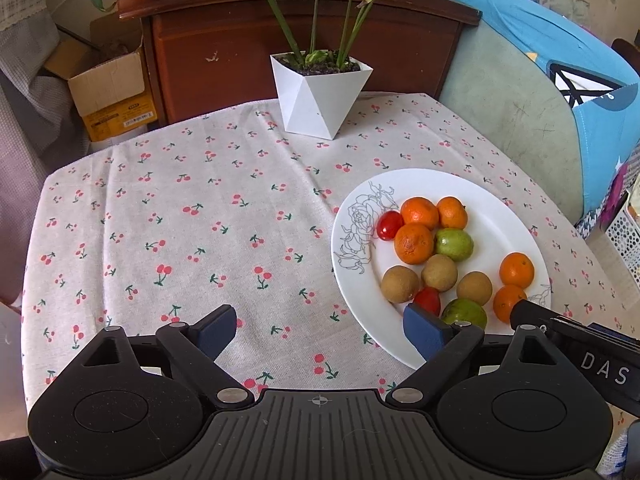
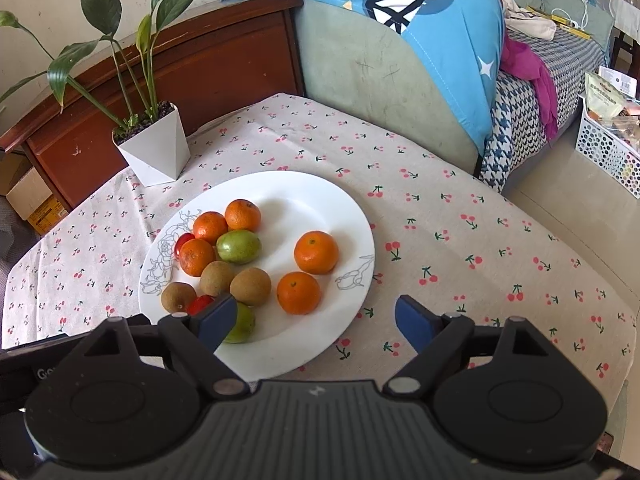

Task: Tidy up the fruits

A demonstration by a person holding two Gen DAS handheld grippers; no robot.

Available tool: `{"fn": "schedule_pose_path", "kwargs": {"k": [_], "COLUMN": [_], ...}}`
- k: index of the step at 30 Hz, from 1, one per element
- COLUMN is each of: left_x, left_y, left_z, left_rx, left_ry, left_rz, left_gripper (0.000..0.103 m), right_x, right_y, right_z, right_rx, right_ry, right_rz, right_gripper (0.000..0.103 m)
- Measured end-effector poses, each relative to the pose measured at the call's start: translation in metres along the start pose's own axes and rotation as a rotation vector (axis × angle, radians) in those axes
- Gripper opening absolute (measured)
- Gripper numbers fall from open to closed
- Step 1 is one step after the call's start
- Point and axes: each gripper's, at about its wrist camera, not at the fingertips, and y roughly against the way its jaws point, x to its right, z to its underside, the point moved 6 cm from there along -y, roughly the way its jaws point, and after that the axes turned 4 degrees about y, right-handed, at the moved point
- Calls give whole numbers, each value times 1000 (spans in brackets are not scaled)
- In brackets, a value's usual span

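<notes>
White plate (image 2: 320,196) of oranges (image 2: 316,252), kiwis, green fruits, tomatoes on cherry-print tablecloth (image 1: 180,220), left gripper (image 1: 320,330) and right gripper (image 2: 316,320) both spread wide, empty, beside potted plant (image 1: 320,100).

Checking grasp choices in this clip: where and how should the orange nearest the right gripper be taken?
Grip the near orange across its widest middle, coming from above, right gripper jaws open wide. It is round and sits stem-up on the plate. One pad goes in the gap beside the brown fruit, the other on the open rim side; a second orange sits close behind.
</notes>
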Motion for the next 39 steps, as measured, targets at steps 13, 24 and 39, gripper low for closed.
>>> {"fn": "schedule_pose_path", "kwargs": {"k": [13, 24, 39], "left_x": [-2, -4, -5], "left_y": [-6, -8, -10], "left_z": [6, 6, 8], "left_rx": [-24, -29, -37], "left_ry": [-10, -10, -29], "left_rz": [-30, -36, -80], "left_gripper": [92, 92, 92], "right_x": [7, 4, -1], "right_y": [-6, -8, -13], "right_z": [8, 11, 15], "right_rx": [-22, -33, -48], "right_ry": [15, 29, 49], "right_rz": [39, 37, 31], "right_gripper": [89, 89, 89]}}
